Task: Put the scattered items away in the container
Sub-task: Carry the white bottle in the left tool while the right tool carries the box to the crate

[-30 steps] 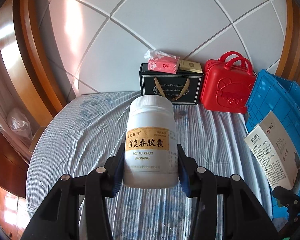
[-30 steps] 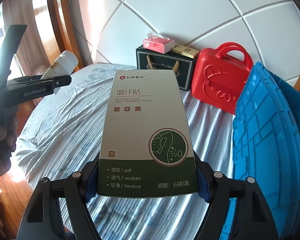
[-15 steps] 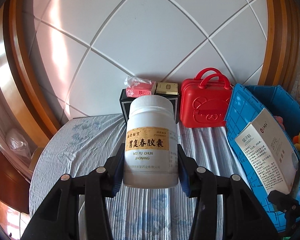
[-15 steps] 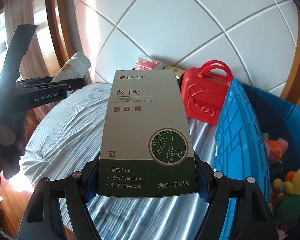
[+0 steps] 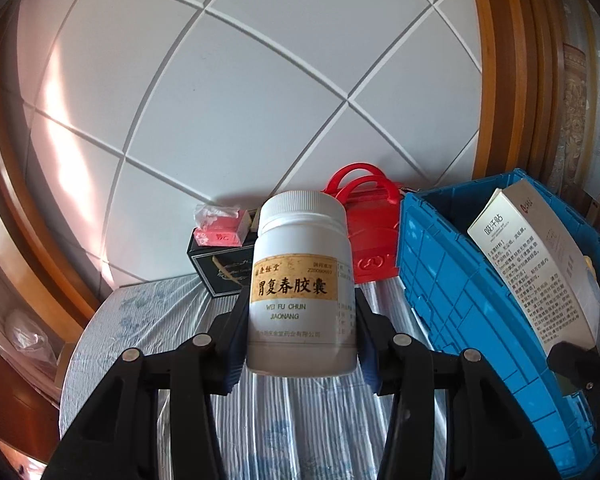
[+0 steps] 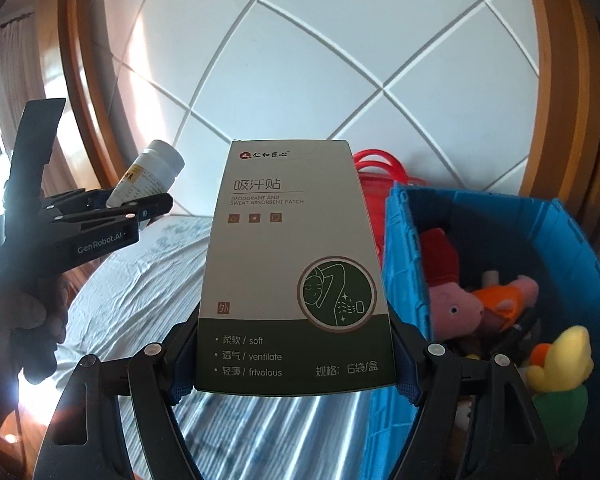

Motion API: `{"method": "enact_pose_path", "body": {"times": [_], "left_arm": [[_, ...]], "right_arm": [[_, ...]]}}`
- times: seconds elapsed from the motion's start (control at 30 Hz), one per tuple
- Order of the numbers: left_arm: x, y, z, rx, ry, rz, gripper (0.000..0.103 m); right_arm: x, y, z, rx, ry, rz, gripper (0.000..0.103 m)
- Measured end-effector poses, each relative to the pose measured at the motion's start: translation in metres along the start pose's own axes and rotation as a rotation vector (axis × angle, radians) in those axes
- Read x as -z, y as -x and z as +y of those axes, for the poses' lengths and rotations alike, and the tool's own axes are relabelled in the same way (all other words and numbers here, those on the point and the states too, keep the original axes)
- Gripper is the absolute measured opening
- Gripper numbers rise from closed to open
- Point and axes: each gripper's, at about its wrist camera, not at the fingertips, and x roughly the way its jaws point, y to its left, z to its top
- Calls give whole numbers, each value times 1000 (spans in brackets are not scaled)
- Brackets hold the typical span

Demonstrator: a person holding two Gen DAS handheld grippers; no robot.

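My left gripper (image 5: pixel 302 344) is shut on a white medicine bottle (image 5: pixel 303 280) with a yellow label, held upright above the striped bed. From the right wrist view, the same bottle (image 6: pixel 150 178) shows tilted in the left gripper (image 6: pixel 140 208) at the left. My right gripper (image 6: pixel 294 380) is shut on a grey and green patch box (image 6: pixel 294 272), held upright beside the blue crate (image 6: pixel 396 280). The left wrist view shows that box (image 5: pixel 540 264) over the blue crate (image 5: pixel 452 292) at the right. Both blue-padded pairs of fingers press the sides of their items.
Inside the crate lie a pink pig plush (image 6: pixel 456 308), an orange toy (image 6: pixel 504 304) and a yellow-headed plush (image 6: pixel 560 364). At the bed's head stand a red case (image 5: pixel 374 248), a dark gift box (image 5: pixel 220 272) and a pink tissue pack (image 5: pixel 220 228) before a white padded headboard.
Both grippers have risen and moved toward the crate with their items. The crate's inside and its plush toys have come into view; the bed has dropped lower in both views.
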Motion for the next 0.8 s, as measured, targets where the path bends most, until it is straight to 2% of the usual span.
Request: {"method": "enact_pose_path", "body": {"times": [0.2, 0.8], "left_arm": [[-23, 0, -48, 39, -58, -26, 45], [-64, -14, -163, 186, -164, -42, 45]], "right_arm": [[-3, 23, -43, 36, -44, -33, 77], [14, 53, -157, 164, -141, -35, 77]]}}
